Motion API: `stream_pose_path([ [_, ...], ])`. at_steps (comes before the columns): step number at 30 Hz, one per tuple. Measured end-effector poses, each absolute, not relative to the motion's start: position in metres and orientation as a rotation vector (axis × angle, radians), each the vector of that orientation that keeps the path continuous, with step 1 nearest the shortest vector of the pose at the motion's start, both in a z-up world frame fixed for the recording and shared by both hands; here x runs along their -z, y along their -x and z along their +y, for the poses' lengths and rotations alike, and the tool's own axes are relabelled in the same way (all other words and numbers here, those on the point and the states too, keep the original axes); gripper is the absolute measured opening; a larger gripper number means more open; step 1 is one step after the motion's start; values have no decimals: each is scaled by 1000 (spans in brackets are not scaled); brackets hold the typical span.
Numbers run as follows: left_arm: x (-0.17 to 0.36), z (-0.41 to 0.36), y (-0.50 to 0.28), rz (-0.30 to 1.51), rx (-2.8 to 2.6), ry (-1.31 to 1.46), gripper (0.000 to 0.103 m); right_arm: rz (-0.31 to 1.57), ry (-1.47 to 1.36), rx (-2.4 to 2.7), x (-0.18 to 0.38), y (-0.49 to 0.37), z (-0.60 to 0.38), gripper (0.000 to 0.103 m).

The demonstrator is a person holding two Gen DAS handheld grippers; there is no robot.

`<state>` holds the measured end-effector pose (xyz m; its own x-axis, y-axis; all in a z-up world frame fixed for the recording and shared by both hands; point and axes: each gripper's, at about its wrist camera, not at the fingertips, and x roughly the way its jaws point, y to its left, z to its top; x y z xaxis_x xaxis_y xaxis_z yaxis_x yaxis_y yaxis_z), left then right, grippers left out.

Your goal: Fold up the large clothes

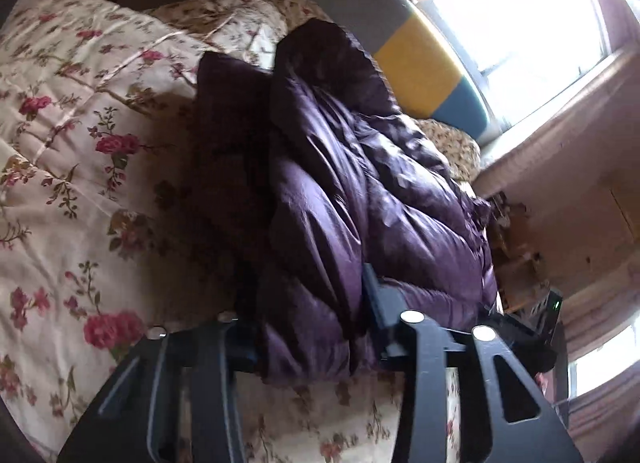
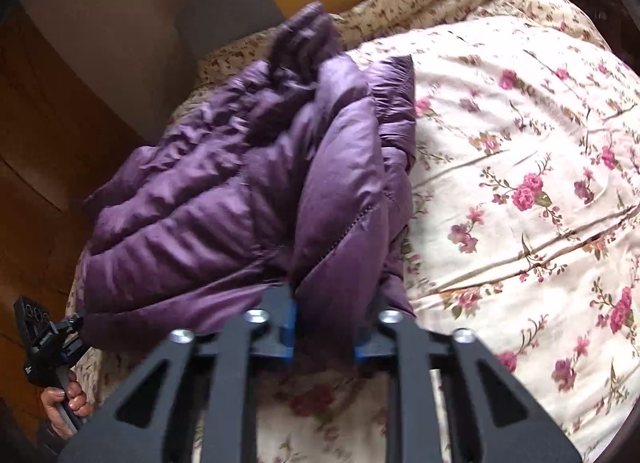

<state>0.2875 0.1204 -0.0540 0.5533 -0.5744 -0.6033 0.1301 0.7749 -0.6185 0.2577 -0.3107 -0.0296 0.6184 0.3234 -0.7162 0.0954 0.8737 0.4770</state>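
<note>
A purple puffer jacket (image 1: 352, 183) lies bunched and partly folded on a floral bedspread (image 1: 80, 151); it also shows in the right wrist view (image 2: 248, 199). My left gripper (image 1: 316, 339) is closed on the jacket's near hem, fabric bulging between its fingers. My right gripper (image 2: 326, 327) grips a thick fold of the jacket's near edge between its blue pads (image 2: 290, 327). The left gripper also appears at the lower left of the right wrist view (image 2: 44, 339), held by a hand at the jacket's corner.
The floral bedspread (image 2: 520, 183) spreads wide beside the jacket. A grey, yellow and blue headboard (image 1: 416, 59) stands behind the jacket. A bright window (image 1: 520, 23) and a wall are on one side; a wooden floor (image 2: 36, 143) lies off the bed's edge.
</note>
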Motion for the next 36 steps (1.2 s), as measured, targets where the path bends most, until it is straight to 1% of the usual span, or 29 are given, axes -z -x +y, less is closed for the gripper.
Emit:
stream_pose_path([
  [2,48,118,-274,893,457,532,35,896,-474,-158,19,-241,-309,9],
  [7,43,119,-220,905,489,496,35,914,-407,-196,8,-177,-310,9],
  [14,47,121,-115,943,525,452,35,968,-374,-218,17,-68,-322,9],
  [20,48,116,-50,969,545,448,35,1004,-338,-221,17,-8,-328,10],
  [21,47,118,-44,970,539,450,37,1011,-331,-221,16,-1,-329,12],
  [22,43,120,-39,970,530,453,41,1016,-327,-222,15,1,-330,21],
  [23,40,124,-37,963,526,454,55,1013,-322,-219,13,5,-332,32],
  [24,34,129,-36,942,510,454,63,1008,-319,-215,11,2,-335,40],
  [25,30,133,-37,922,495,455,71,997,-311,-201,6,4,-339,51],
  [28,13,145,-57,866,471,458,71,960,-322,-162,-6,5,-352,53],
  [30,6,146,-77,843,446,444,71,917,-330,-125,-14,-7,-360,56],
  [36,12,133,-143,880,412,475,71,878,-365,-46,-12,-73,-365,57],
])
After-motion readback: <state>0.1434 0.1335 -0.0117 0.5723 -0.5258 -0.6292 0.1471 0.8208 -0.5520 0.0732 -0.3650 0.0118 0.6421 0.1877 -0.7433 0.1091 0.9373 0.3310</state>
